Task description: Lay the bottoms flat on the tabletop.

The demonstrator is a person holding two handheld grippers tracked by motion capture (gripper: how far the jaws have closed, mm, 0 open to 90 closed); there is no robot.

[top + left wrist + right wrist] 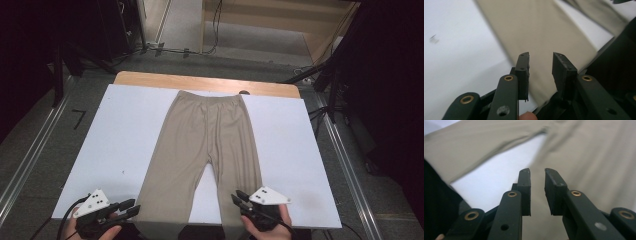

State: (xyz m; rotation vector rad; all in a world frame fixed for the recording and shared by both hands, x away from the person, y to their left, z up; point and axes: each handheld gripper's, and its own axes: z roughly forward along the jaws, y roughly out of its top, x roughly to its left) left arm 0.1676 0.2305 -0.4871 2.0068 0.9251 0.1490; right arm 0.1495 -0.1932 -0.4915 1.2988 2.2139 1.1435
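Lying flat on the white surface, the beige leggings have the waistband at the far edge and both legs running toward the person, their ends hanging over the near edge. The left gripper sits just beside the outer edge of the left leg, its jaws parted narrowly with nothing pinched. The right gripper hovers over the right leg near the near edge, jaws also slightly apart and empty.
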